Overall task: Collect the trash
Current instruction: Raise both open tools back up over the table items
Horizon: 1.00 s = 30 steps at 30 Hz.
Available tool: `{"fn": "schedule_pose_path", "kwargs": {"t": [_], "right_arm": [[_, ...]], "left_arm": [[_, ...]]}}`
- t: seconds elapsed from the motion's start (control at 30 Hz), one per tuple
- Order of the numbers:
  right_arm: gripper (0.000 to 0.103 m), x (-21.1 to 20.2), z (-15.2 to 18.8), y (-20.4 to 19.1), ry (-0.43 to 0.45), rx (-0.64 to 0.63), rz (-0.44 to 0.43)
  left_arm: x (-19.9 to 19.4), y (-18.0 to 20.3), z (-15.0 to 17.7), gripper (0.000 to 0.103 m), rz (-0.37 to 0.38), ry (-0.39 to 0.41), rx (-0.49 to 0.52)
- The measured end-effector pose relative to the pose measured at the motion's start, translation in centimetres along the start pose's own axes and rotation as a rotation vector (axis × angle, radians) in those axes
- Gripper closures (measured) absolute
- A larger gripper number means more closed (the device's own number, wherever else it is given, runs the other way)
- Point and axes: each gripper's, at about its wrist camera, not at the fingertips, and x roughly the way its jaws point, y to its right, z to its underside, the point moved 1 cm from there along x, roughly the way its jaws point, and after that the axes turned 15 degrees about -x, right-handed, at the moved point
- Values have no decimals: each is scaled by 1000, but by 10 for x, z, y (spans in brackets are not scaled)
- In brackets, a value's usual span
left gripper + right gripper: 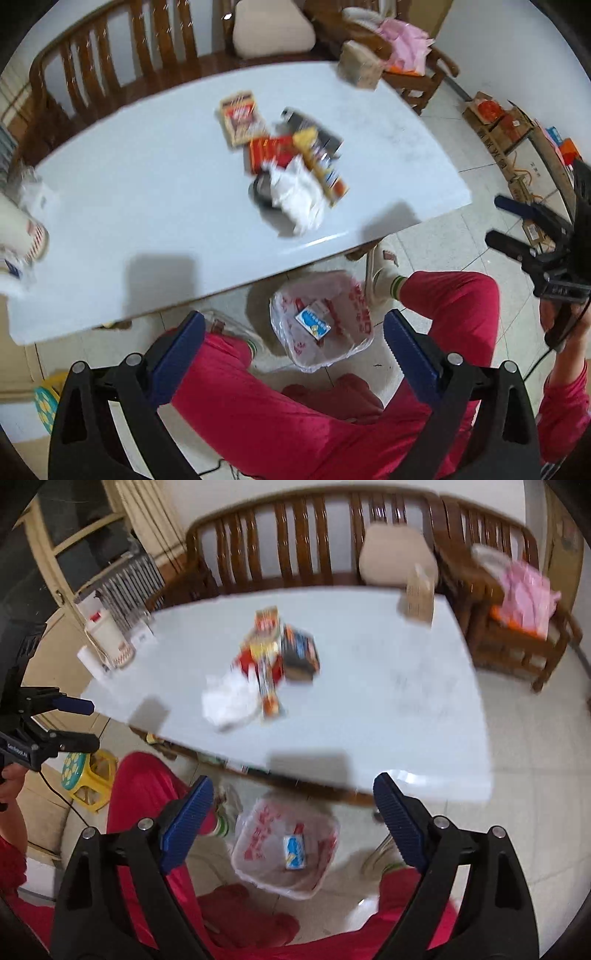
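Observation:
A pile of trash lies mid-table on the white table (129, 206): a crumpled white tissue (297, 194), red wrapper (271, 151), yellow-orange wrapper (325, 166), tan snack packet (240, 116) and dark packet (314, 127). On the floor between the person's red-trousered knees sits a clear plastic bag (354, 299) with red print, holding a small blue-and-white carton (314, 321). My left gripper (293, 334) hangs open above the bag, nothing between its blue pads. My right gripper (293, 801) is likewise open and empty above the bag (258, 830); the pile (266, 664) lies beyond.
A paper cup (110, 642) and tissue packs stand at the table's left end, a brown paper bag (360, 68) at the far corner. Wooden bench (295, 528) and chair (517, 627) ring the table. Cardboard boxes (506, 129) and a small stool (88, 775) sit on the tiled floor.

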Motion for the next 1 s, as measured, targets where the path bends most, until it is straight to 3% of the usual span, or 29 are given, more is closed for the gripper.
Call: {"fn": "schedule_pose_path", "kwargs": {"t": [0.13, 0.43, 0.63, 1.0], "right_arm": [[15, -17, -20, -9, 46, -53, 27], [14, -18, -45, -17, 53, -138, 26], [14, -4, -58, -14, 49, -161, 7], [14, 33, -66, -5, 6, -156, -39]], "left_arm": [[-14, 12, -4, 8, -12, 45, 39], [-8, 29, -11, 8, 21, 24, 99], [6, 42, -22, 8, 38, 0, 140], [50, 51, -43, 8, 80, -60, 126]]}}
